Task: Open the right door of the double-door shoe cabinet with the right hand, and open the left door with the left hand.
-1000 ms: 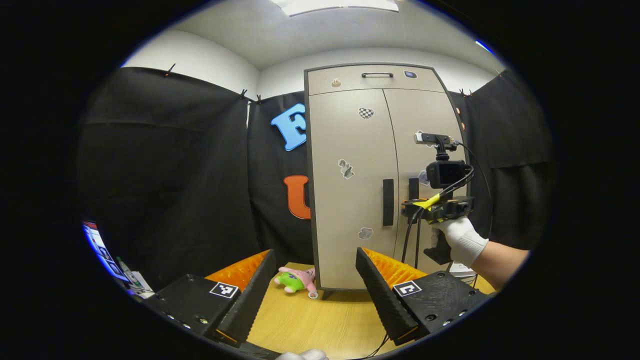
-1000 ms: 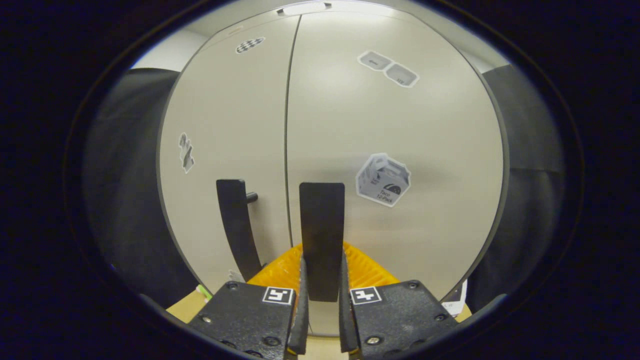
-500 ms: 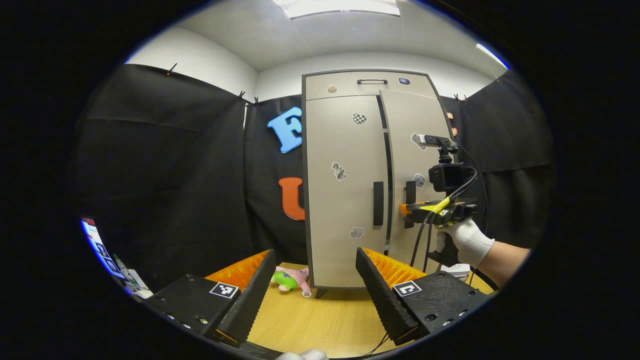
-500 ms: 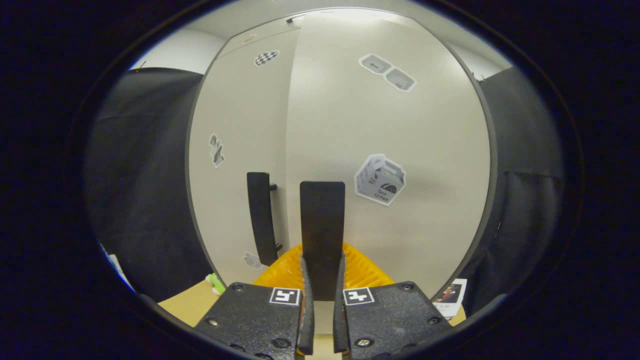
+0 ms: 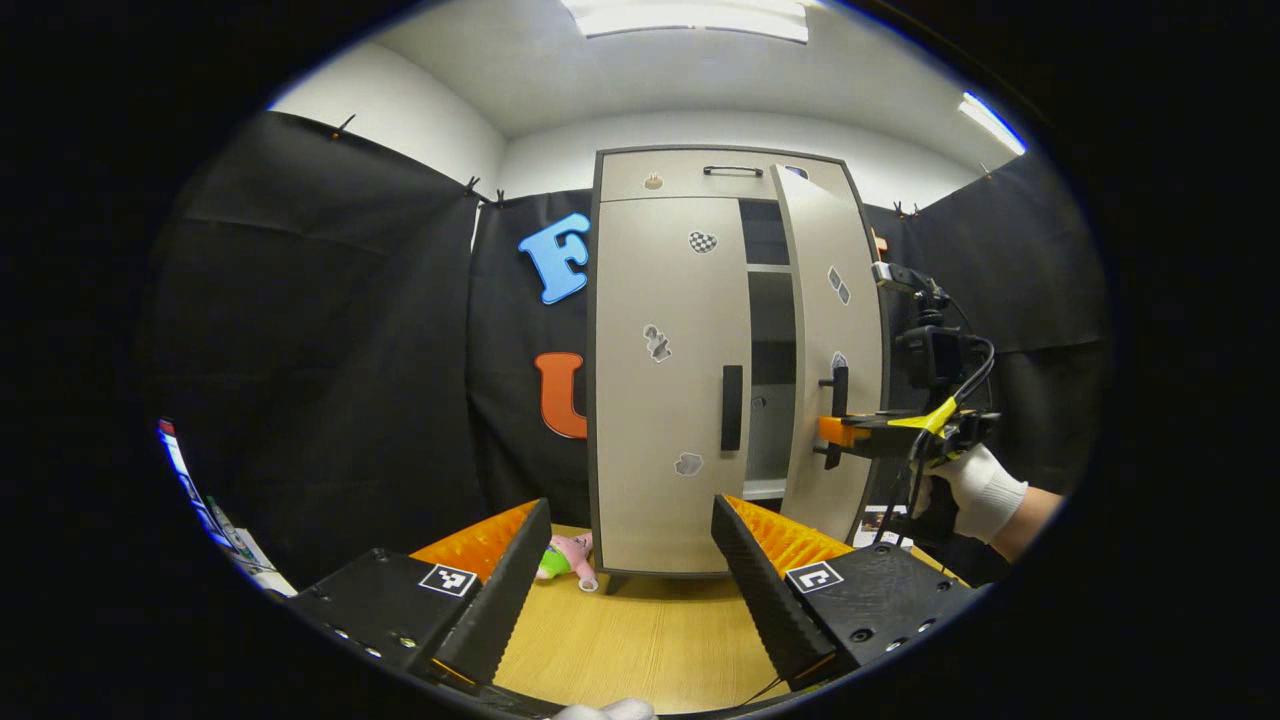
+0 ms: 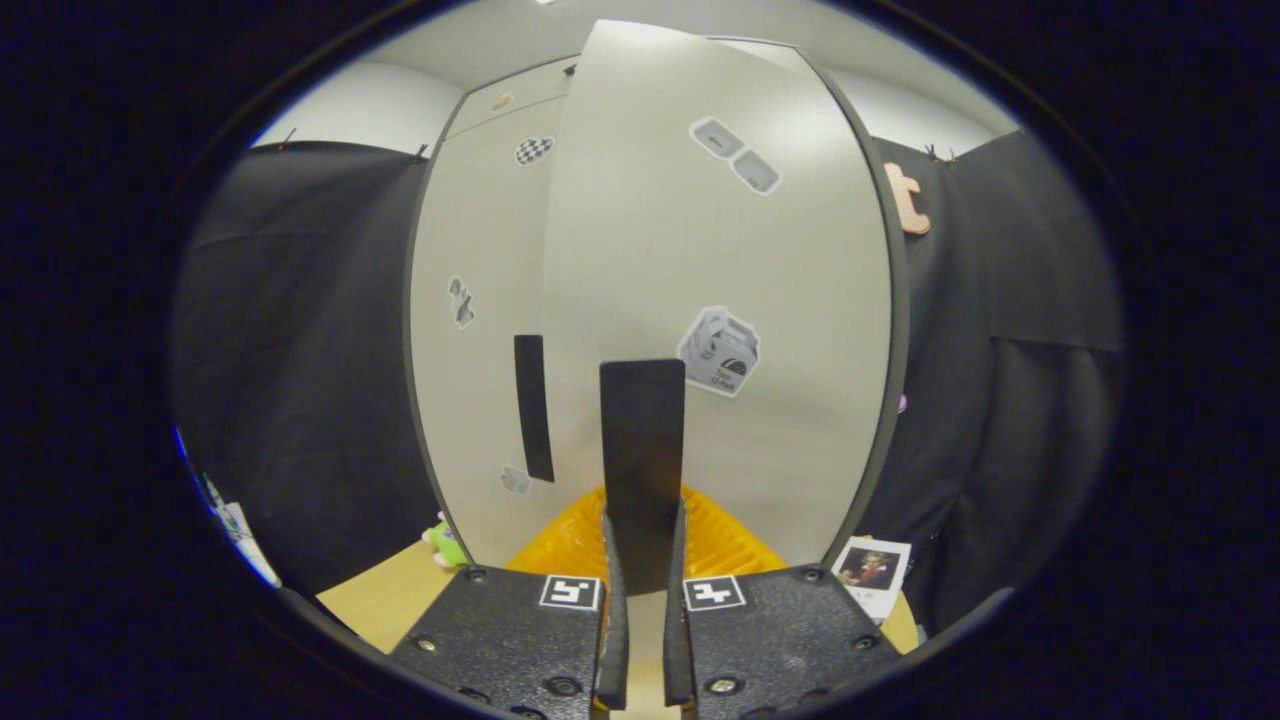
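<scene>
The right gripper [image 6: 640, 560] is pinched on the right door handle [image 6: 642, 470], both fingers pressed against the flat dark bar that rises upright between them. That handle sits on the right door [image 6: 720, 300] of the shoe cabinet [image 5: 690, 360], which stands at the far end of the wooden table [image 5: 640, 640]; the door is swung partway out, with shelves showing in the gap beside it. The left gripper [image 5: 622, 560] hangs well back from the cabinet with its fingers spread wide and nothing between them. The left door [image 5: 660, 380] is shut flat, its handle [image 5: 732, 407] a like vertical bar near the door's right edge. Both doors look like stiff, light board on hinges, likely to swing easily; the smooth bar is the place to grip, squarely across its width, pulling along the arc
</scene>
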Action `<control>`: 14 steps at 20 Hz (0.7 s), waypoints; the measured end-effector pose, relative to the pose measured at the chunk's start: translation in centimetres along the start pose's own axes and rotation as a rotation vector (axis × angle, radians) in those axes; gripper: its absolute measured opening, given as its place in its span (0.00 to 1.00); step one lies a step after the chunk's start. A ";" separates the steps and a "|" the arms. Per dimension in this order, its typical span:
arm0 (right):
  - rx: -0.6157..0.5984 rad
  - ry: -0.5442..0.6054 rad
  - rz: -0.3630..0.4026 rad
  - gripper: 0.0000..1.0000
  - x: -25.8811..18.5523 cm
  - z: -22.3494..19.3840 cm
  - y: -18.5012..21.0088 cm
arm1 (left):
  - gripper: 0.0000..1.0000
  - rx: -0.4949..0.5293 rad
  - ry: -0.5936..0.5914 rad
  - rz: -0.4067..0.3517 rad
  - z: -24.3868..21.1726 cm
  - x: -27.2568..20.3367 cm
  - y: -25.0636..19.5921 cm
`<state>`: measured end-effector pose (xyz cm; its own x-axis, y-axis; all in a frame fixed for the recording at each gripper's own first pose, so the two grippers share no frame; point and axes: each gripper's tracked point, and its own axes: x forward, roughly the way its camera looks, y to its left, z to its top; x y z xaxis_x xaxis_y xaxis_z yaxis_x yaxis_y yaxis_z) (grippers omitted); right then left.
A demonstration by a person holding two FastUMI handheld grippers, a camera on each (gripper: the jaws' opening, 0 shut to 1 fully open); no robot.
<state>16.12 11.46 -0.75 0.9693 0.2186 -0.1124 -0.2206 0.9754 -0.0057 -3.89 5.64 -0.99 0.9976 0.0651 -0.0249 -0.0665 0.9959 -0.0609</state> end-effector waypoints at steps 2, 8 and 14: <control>0.010 -0.001 -0.011 0.16 -1.4 -0.3 -0.8 | 0.96 0.004 -0.003 -0.017 -0.2 -0.2 -0.1; 0.022 -0.003 -0.067 0.15 -5.0 -0.6 -3.6 | 0.96 0.006 -0.011 -0.073 0.0 -0.4 -1.3; 0.023 0.000 -0.121 0.12 -7.3 -1.0 -6.5 | 0.96 0.015 -0.009 -0.121 -0.3 -0.5 -3.2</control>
<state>10.35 3.45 -0.86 0.9888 0.0988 -0.1120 -0.0990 0.9951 0.0034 -4.19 2.35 -1.12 0.9984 -0.0556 -0.0093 0.0551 0.9973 -0.0484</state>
